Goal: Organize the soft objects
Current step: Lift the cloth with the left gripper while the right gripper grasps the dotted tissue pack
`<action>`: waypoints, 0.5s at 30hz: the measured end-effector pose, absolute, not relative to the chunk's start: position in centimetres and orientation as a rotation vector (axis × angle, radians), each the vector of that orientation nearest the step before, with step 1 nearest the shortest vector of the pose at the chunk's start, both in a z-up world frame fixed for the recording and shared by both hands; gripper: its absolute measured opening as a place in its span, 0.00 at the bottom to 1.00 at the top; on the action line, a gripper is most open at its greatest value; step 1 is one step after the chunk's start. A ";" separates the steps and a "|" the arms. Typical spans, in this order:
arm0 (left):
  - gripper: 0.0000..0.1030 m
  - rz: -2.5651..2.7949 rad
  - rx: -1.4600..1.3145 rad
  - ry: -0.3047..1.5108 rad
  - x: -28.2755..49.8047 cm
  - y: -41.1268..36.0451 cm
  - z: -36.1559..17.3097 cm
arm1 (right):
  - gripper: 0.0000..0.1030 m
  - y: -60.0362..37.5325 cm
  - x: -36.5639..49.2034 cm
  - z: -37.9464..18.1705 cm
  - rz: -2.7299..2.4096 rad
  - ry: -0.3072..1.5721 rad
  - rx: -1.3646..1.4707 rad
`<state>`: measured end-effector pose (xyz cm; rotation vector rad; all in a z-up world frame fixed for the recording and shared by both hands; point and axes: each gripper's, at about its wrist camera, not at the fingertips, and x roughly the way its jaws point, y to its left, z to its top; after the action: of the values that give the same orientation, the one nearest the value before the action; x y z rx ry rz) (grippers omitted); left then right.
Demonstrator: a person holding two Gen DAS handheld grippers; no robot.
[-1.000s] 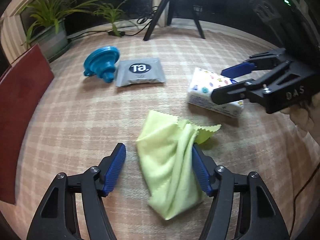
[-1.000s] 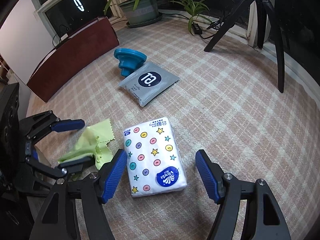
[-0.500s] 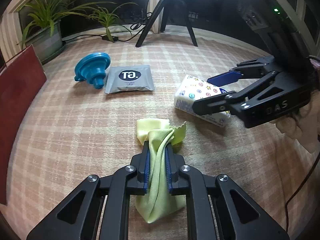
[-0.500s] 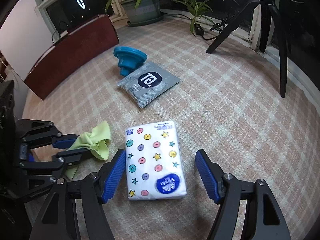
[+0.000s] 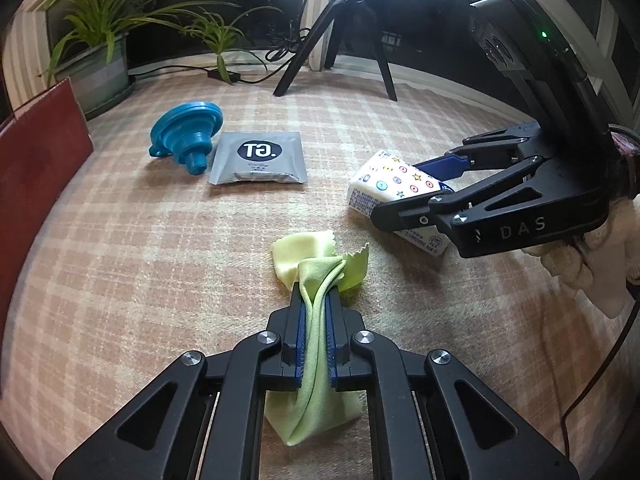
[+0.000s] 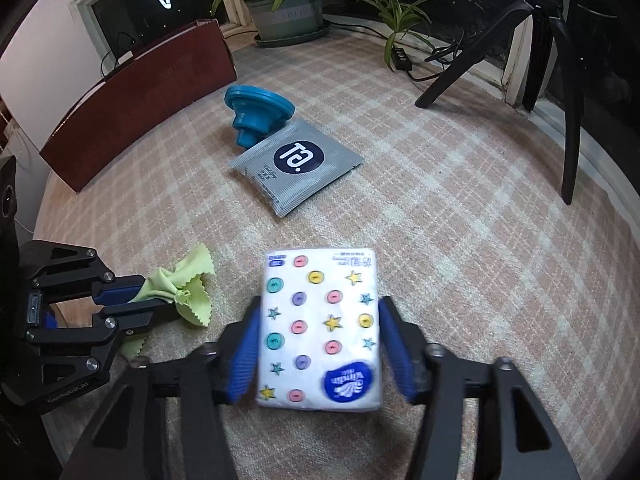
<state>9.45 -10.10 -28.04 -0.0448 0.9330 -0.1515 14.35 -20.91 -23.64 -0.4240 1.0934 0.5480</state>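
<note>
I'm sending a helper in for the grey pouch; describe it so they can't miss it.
On the plaid cloth-covered table, look past the white tissue pack. The flat grey foil pouch lies beside the blue collapsible funnel. Only it bears a dark round logo.

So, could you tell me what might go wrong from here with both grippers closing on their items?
The left gripper pinches only a bunched fold of the green cloth; when lifted, it may unfurl or slip out. The right gripper, whose jaws have just been closing, straddles the tissue pack; squeezing may crush the soft pack or let it slide out.
</note>
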 end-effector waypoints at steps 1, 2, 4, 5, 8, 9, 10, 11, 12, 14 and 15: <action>0.06 -0.150 -0.051 0.932 9.4 -10.1 -28.0 | 0.48 -20.8 14.4 -23.7 0.549 1.096 -0.424; 0.06 -0.150 -0.059 0.931 9.4 -10.0 -28.0 | 0.47 -20.8 14.5 -23.7 0.548 1.097 -0.424; 0.06 -0.148 -0.072 0.931 9.4 -9.9 -28.0 | 0.47 -20.9 14.4 -23.6 0.546 1.100 -0.415; 0.06 -0.148 -0.081 0.930 9.3 -9.8 -28.0 | 0.47 -20.9 14.4 -23.6 0.545 1.103 -0.409; 0.05 -0.144 -0.100 0.930 9.2 -9.5 -28.0 | 0.47 -20.8 14.1 -23.5 0.539 1.103 -0.405; 0.05 -0.143 -0.102 0.928 9.1 -9.5 -27.9 | 0.47 -20.8 13.9 -23.4 0.538 1.103 -0.407; 0.05 -0.142 -0.101 0.925 8.9 -9.5 -27.8 | 0.46 -20.7 13.7 -23.4 0.537 1.102 -0.407; 0.05 -0.140 -0.101 0.922 8.8 -9.4 -27.7 | 0.46 -20.7 13.5 -23.3 0.534 1.100 -0.408; 0.05 -0.139 -0.101 0.920 8.7 -9.4 -27.6 | 0.46 -20.7 13.4 -23.2 0.532 1.099 -0.408; 0.05 -0.132 -0.106 0.915 8.6 -9.2 -27.4 | 0.46 -20.6 13.2 -23.1 0.531 1.096 -0.410; 0.05 -0.130 -0.108 0.914 8.5 -9.0 -27.3 | 0.46 -20.6 13.0 -23.0 0.530 1.093 -0.412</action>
<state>8.46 -9.05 -27.26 -0.1082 0.9135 -0.1298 12.97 -20.56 -22.96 -0.4120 1.0934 0.5298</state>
